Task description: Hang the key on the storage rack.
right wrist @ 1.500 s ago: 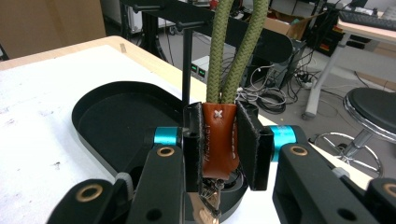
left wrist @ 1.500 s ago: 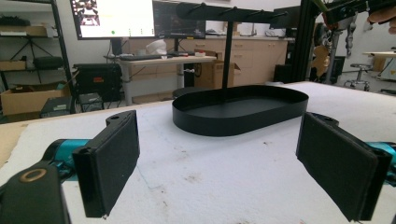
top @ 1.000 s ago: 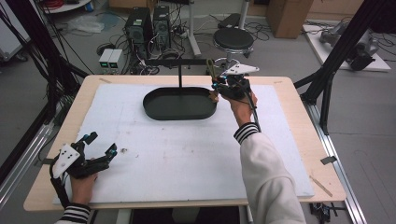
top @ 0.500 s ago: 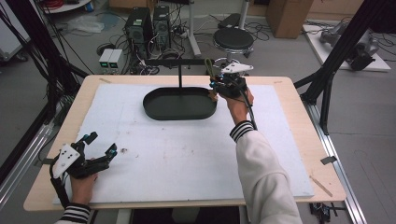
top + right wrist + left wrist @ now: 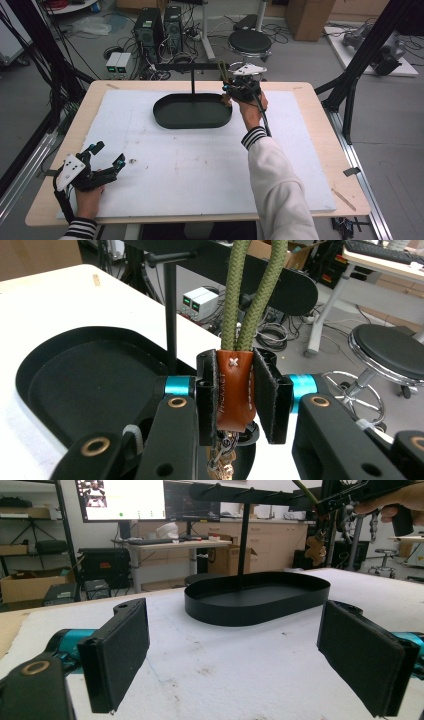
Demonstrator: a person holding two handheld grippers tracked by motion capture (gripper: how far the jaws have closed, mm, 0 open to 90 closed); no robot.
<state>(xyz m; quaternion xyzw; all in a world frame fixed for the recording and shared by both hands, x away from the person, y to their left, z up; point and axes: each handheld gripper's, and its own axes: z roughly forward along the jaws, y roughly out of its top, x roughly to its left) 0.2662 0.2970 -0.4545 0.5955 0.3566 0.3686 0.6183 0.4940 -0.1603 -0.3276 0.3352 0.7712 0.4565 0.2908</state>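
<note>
At the near left corner of the white table cover [image 5: 190,165], the left gripper [image 5: 102,162] rests low on the surface in the person's left hand, its two black jaws spread wide with nothing between them. It sits well apart from the work. From the left gripper view, the jaws frame a black oval tray [image 5: 257,597] farther across the table.

Moving right, that black oval tray [image 5: 192,111] lies near the far edge, its long side running left to right. A thin black post rises from it and carries a horizontal hanger bar [image 5: 195,66] above it.

Further right, at the tray's right end, the right gripper [image 5: 235,89] is held up beside the end of the bar. Its jaws are pressed together on the brown leather tab [image 5: 232,390] of a keychain. Two strands of an olive green cord loop [image 5: 252,295] run straight up from the tab, out of the top of the right gripper view, so the keychain's long axis stands upright. Small metal pieces dangle below the tab, over the tray's edge.

The cord loop [image 5: 221,70] reaches up toward the bar's right end; whether it is already hooked over there cannot be told. The right hand is by far the nearer one, and any hanging or lifting off looks to depend on moving that upright loop relative to the bar end just above the jaws.
</note>
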